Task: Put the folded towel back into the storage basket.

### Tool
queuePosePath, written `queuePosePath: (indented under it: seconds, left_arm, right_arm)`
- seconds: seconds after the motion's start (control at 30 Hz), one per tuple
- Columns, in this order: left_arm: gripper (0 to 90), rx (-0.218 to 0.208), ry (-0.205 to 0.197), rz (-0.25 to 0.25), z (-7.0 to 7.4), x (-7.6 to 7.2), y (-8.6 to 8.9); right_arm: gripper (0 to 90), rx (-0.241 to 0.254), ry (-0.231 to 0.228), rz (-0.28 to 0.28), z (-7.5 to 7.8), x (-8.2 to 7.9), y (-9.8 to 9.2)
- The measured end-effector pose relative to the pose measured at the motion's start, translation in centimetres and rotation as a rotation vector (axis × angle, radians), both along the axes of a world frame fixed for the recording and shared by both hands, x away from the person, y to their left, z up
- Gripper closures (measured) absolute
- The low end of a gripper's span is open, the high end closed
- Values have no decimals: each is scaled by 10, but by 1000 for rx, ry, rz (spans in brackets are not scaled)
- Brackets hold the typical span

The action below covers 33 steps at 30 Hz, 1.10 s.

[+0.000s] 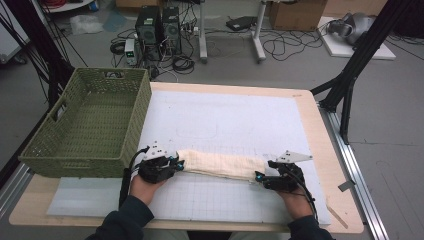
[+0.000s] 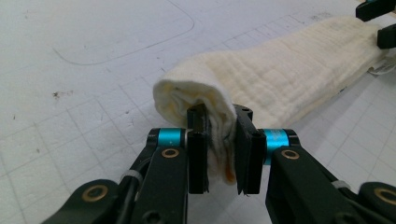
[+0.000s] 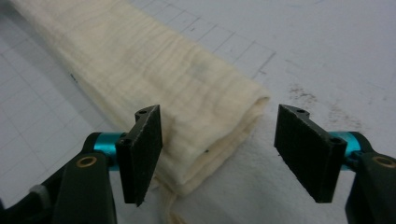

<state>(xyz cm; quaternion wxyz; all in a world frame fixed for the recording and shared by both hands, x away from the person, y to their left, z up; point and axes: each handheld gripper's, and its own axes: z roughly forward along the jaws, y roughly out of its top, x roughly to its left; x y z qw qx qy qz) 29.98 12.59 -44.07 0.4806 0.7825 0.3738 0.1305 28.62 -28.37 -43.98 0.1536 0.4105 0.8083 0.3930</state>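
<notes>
1. Cream muslin-like cloth [image 1: 220,165], folded into a long narrow strip, is laid across the near part of the white gridded mat [image 1: 225,115], between the two grippers.
2. Handling judged: soft, light, limp; sag in the middle is to be expected if lifted by the ends only; layers may slip apart, so all layers are best pinched together.
3. Best hold judged: the two short ends, across the full thickness of the fold, a little in from the edge.
4. Left gripper [image 2: 223,151]: jaws closed tight on the left end of the cloth; bunched layers are squeezed between the pads, and a small orange stain is seen on the pinched part.
5. Right gripper [image 3: 224,154]: jaws held apart, straddling the right end of the cloth; the left pad is touching or just beside the fabric, the right pad is clear of it; nothing is gripped yet.
6. Look: crinkled woven texture, pale yellowish, rounded fold at the left end, stacked layers and a loose thread at the right end.
7. Green woven basket [image 1: 85,125] is set at the far left, partly on the mat, well apart from the cloth.
</notes>
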Motion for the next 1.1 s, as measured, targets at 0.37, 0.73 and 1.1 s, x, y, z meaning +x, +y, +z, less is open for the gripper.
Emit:
queuePosePath:
  seconds: [0.37, 0.73, 1.1]
  left_arm:
    - [767, 25, 1, -3, -2, 0, -1]
    - [772, 31, 3, -11, -3, 1, -1]
    - [783, -9, -54, -16, 9, -3, 1]
  right_arm:
    - [445, -3, 74, 13, -6, 2, 4]
    - [796, 5, 74, 66, -4, -1, 8]
    - [818, 22, 22, 38, 7, -1, 4]
